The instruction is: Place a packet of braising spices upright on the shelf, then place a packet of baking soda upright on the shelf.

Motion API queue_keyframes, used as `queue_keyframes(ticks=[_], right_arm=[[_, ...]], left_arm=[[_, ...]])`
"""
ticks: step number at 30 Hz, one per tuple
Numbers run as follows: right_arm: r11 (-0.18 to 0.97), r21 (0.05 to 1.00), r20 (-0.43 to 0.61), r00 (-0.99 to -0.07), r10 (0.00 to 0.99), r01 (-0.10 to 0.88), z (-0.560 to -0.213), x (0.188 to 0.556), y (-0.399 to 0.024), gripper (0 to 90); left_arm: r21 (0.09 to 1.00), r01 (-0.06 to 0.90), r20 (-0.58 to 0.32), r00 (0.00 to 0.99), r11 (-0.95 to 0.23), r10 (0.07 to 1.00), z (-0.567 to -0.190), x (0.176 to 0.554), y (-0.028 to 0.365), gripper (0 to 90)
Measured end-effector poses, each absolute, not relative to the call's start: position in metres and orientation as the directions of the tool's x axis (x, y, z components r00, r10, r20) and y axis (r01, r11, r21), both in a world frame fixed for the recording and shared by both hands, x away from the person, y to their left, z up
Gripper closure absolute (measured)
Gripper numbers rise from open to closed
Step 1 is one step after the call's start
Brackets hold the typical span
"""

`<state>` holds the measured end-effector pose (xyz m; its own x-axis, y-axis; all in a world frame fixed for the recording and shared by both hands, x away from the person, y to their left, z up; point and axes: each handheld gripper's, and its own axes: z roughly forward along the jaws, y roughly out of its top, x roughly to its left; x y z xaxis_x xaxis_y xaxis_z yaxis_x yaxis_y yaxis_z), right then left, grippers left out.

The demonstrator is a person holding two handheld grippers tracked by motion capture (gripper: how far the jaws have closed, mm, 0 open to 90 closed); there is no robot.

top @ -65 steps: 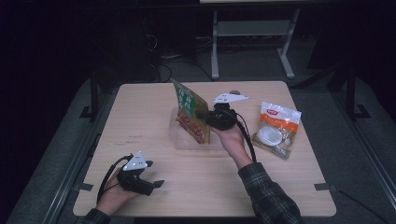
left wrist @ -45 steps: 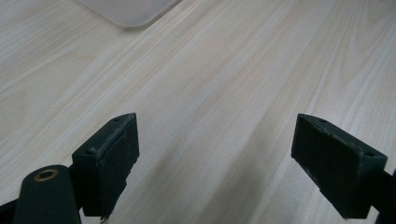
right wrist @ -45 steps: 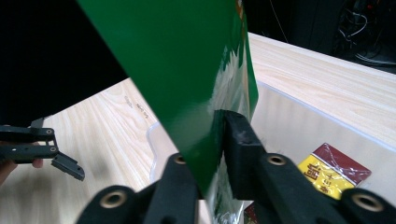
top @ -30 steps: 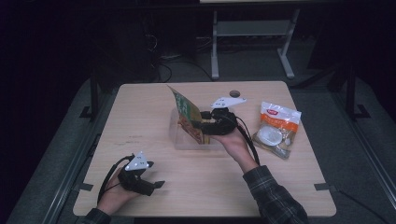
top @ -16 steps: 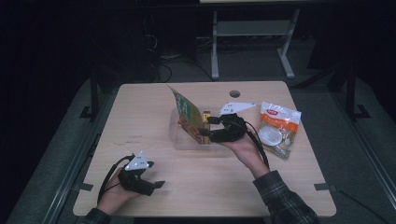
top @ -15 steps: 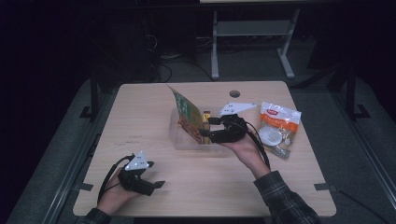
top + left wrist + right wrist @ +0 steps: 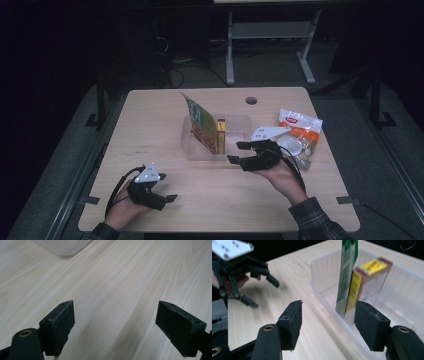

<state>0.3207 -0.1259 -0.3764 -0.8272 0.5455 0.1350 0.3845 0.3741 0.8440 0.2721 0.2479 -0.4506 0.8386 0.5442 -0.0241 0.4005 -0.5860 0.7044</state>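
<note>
Centrally on wooden table (image 7: pixel 150 125): clear plastic bin (image 7: pixel 240 121), holding green packet (image 7: pixel 199 121) stood on edge, tilted toward 11 o'clock, and small yellow-and-maroon box (image 7: pixel 221 134) upright, touching packet's 3 o'clock face. In right gripper view, same box (image 7: pixel 367 280) pressed against packet (image 7: pixel 347 267), both inside bin (image 7: pixel 322 272) near its front wall.

Right gripper (image 7: pixel 237 152) just outside bin at its 4 o'clock corner, jaws pointing toward 9 o'clock, parted, nothing between them; pads (image 7: pixel 293 322) clear of bin wall. Jaws had just been opening a little further within the last second, empty all the while. Held in right hand (image 7: pixel 280 172), plaid sleeve (image 7: pixel 315 222) entering from 5 o'clock edge of table.

Left gripper (image 7: pixel 170 198) low at 7 o'clock of table, well apart from bin, jaws spread wide over bare wood, nothing gripped; pads (image 7: pixel 60 325) hovering above or resting on table, could not tell which. Corner of bin (image 7: pixel 62 246) at top of left gripper view. Left gripper also seen from right gripper view (image 7: pixel 265 291), far off at 10 o'clock.

White-and-orange snack bag (image 7: pixel 300 130) flat on table at 3 o'clock of bin, just beside right hand, untouched. Cable hole (image 7: pixel 251 100) in table at 12 o'clock of bin
</note>
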Motion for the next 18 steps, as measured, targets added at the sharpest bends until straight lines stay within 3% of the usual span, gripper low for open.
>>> queue_keyframes(ticks=[18], right_arm=[[0.446,0.763,0.152,-0.801,0.580,0.468,-0.414,0.300,-0.172,37.8]], left_arm=[[0.697,0.406,-0.024,0.837,-0.591,0.546,-0.451,0.271,0.249,15.1]])
